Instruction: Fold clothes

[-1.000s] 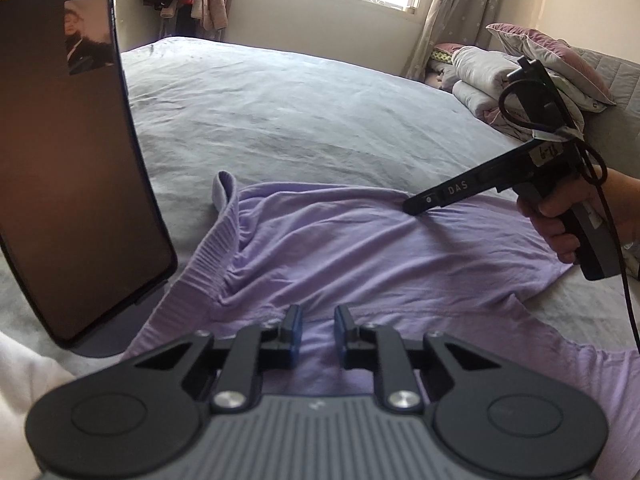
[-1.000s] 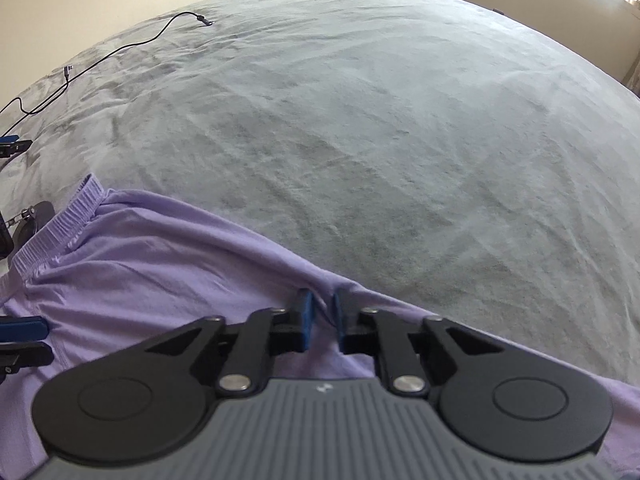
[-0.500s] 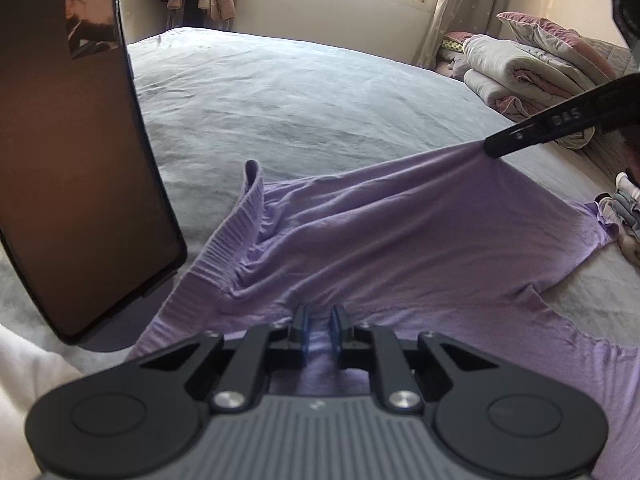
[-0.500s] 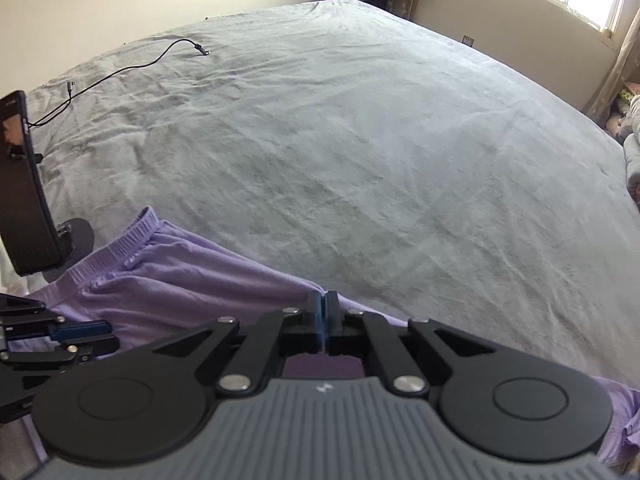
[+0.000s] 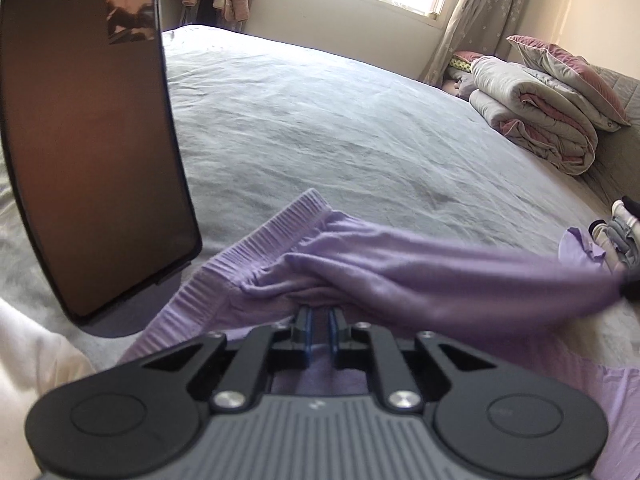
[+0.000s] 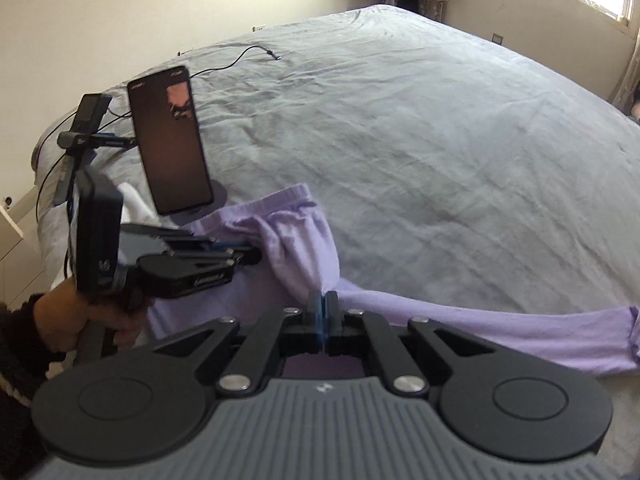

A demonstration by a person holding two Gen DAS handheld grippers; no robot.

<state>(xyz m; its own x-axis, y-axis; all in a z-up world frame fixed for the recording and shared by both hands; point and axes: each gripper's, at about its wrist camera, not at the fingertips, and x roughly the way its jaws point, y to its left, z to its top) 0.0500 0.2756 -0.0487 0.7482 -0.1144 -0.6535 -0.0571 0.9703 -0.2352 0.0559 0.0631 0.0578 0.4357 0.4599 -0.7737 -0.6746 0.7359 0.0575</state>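
No legible writing on phone (image 6: 170, 140), purple garment (image 6: 296, 236).

One purple garment (image 5: 420, 276), one phone (image 5: 88, 140), two grippers (image 5: 319, 322) (image 6: 322, 310).

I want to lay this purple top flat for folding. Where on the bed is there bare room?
The widest bare patch of the grey bedspread lies beyond the purple top, toward the window wall. It is crowded near the phone on its stand and the cable, and by the folded quilts.
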